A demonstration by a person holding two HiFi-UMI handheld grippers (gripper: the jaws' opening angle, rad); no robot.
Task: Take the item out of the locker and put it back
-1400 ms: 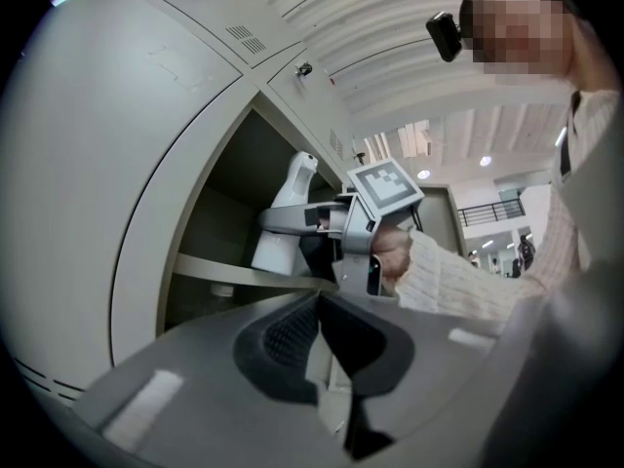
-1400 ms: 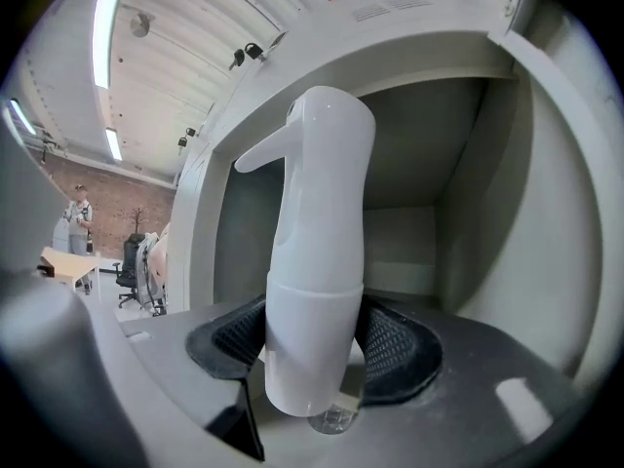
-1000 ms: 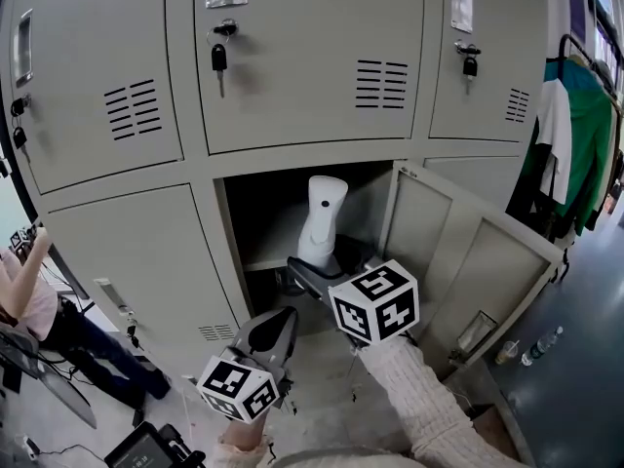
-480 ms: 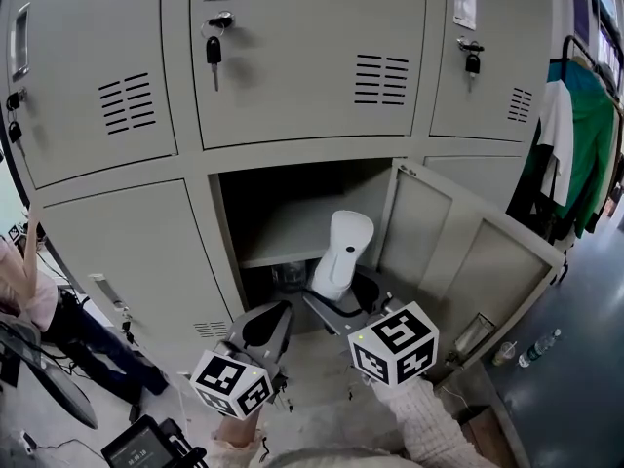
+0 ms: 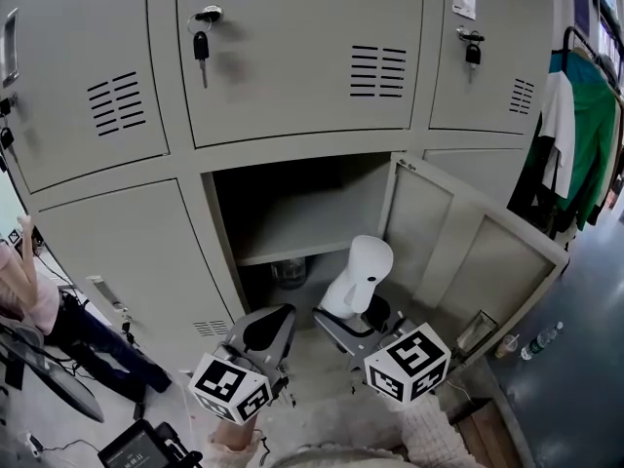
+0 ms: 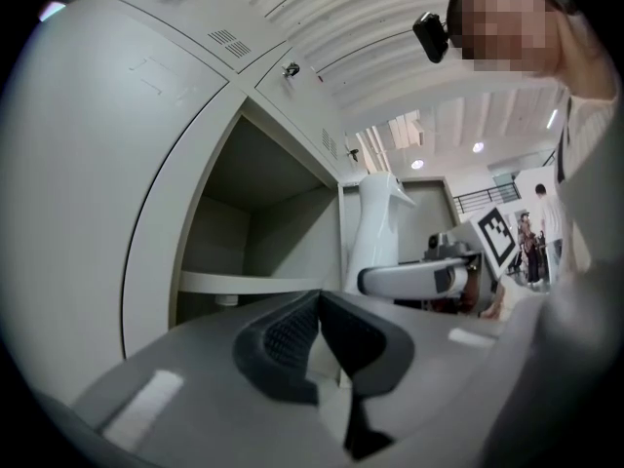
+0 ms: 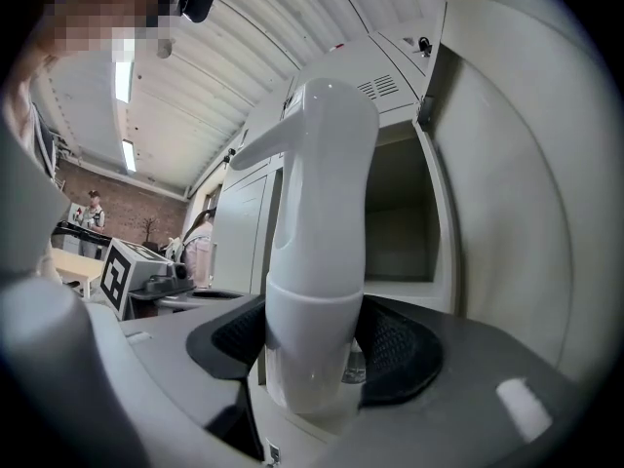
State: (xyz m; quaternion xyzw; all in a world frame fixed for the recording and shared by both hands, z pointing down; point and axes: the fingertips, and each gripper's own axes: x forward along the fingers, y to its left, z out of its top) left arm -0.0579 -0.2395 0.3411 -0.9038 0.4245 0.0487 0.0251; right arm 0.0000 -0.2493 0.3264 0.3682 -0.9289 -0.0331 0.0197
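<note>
The right claw [image 5: 353, 315] is clenched on the lower body of the white item [image 5: 361, 273], a tall plastic piece with a rounded head; in the right gripper view its black pads [image 7: 395, 349] press the item [image 7: 317, 242] from both sides and hold it upright. The item is outside the open locker compartment [image 5: 366, 203], just in front of its lower half and leaning slightly toward the compartment's right side. The right claw points roughly level toward the compartment, its marker cube nearest the camera, and a knitted pale sleeve [image 5: 429, 437] runs back from it to the bottom edge of the head view.

The left claw [image 5: 268, 331] is closed with nothing in it; in the left gripper view its pads [image 6: 288, 334] meet at the tip. It sits in front of the compartment's left edge, lower than the item, also pointing about level at the lockers.

Inside the compartment a pale shelf [image 5: 292, 232] is bare, and a small round container [image 5: 288, 271] stands beneath it in the shadow. The compartment's door [image 5: 458, 261] is swung open to the right of the opening, beside the right claw. Above the compartment, keys [image 5: 200, 45] hang from the lock of a shut locker door. Far right of the compartment, clothes [image 5: 585, 135] hang on a rack, and a plastic bottle [image 5: 541, 341] lies on the floor beyond the open door. To the compartment's far left, a person [image 5: 24, 300] is partly in view.
</note>
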